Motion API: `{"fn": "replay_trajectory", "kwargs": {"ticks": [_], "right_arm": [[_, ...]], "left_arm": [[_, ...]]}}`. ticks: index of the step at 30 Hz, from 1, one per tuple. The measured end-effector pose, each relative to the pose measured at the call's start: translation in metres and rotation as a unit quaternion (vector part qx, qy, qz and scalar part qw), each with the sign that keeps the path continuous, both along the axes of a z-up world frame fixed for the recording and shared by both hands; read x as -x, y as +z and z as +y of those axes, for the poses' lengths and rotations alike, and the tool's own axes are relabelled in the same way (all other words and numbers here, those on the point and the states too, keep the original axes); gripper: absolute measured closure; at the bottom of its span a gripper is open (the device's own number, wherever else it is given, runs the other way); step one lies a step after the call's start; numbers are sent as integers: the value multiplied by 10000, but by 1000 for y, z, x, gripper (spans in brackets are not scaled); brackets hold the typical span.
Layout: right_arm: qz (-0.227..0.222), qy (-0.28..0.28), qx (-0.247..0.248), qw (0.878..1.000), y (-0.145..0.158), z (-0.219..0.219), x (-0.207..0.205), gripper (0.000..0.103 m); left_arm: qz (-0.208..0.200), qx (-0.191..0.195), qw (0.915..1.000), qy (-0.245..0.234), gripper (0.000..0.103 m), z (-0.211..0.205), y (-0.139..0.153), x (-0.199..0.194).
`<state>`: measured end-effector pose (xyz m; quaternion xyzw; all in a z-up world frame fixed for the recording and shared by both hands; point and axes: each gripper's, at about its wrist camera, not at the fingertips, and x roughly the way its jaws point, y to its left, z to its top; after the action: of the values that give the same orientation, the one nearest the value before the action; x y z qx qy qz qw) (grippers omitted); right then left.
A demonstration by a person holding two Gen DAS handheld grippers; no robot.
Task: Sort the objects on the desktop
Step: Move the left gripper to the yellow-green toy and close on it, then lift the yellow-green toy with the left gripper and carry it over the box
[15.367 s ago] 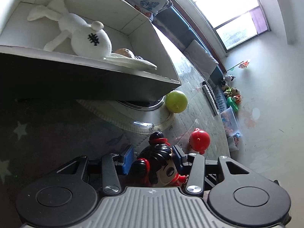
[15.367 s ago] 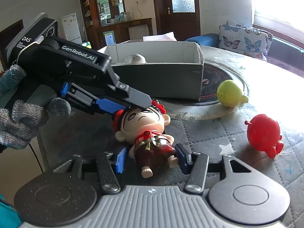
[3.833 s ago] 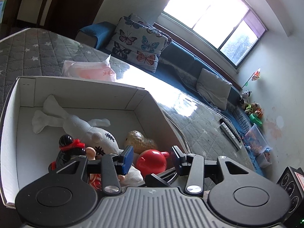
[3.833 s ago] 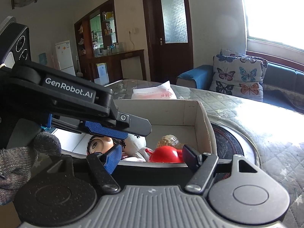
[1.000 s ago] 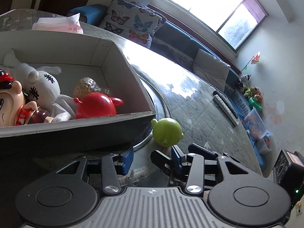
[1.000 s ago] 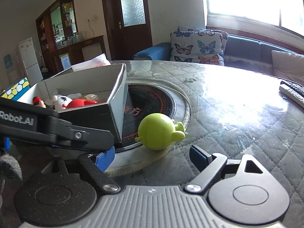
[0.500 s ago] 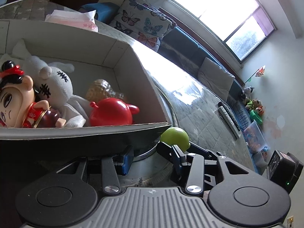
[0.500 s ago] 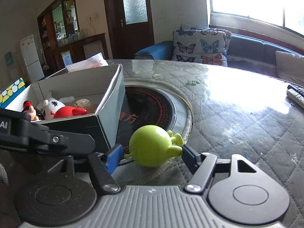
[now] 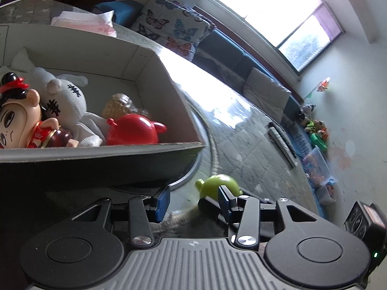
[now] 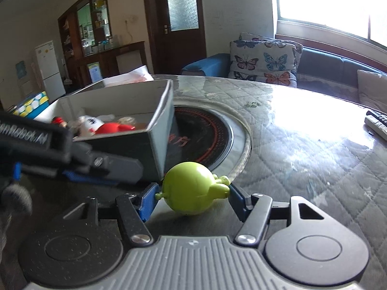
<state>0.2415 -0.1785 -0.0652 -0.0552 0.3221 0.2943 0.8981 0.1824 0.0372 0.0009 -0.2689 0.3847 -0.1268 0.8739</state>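
Note:
A green round toy [image 10: 192, 188] sits between the blue pads of my right gripper [image 10: 191, 197], which is shut on it just above the table. The toy also shows in the left wrist view [image 9: 219, 184], behind the right pad. My left gripper [image 9: 193, 201] is open and empty, just outside the near wall of the grey cardboard box [image 9: 154, 148]. The box holds a red toy [image 9: 133, 131], a white plush rabbit [image 9: 72, 104], a black-haired doll [image 9: 19, 118] and a tan object [image 9: 116, 104]. The box [image 10: 154, 142] stands left of the green toy in the right wrist view.
A round induction plate [image 10: 208, 130] is set in the quilted tabletop beside the box. A tissue pack [image 9: 84, 21] lies behind the box. Remote controls [image 10: 377, 123] lie at the far right. A sofa with butterfly cushions [image 10: 263, 62] stands beyond the table.
My right gripper has moved in around the green toy and closed its pads on it. My left gripper has shifted slightly along the box's near wall and stays open.

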Motion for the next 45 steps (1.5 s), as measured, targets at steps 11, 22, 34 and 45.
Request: {"fn": "replay_trajectory", "kwargs": {"ticks": [11, 22, 34, 45], "right_arm": [[26, 230, -60, 9997, 0, -9, 57, 39], [125, 165, -145, 9997, -5, -15, 80, 37], [66, 65, -214, 9997, -2, -23, 81, 33], [-141, 223, 3, 9997, 3, -12, 87, 39]], "left_arm": [[-196, -51, 9963, -830, 57, -20, 9, 31], [-8, -208, 9941, -1061, 57, -29, 2, 38], [105, -168, 9945, -1031, 57, -31, -1, 34], [279, 95, 9940, -1050, 55, -31, -8, 32]]}}
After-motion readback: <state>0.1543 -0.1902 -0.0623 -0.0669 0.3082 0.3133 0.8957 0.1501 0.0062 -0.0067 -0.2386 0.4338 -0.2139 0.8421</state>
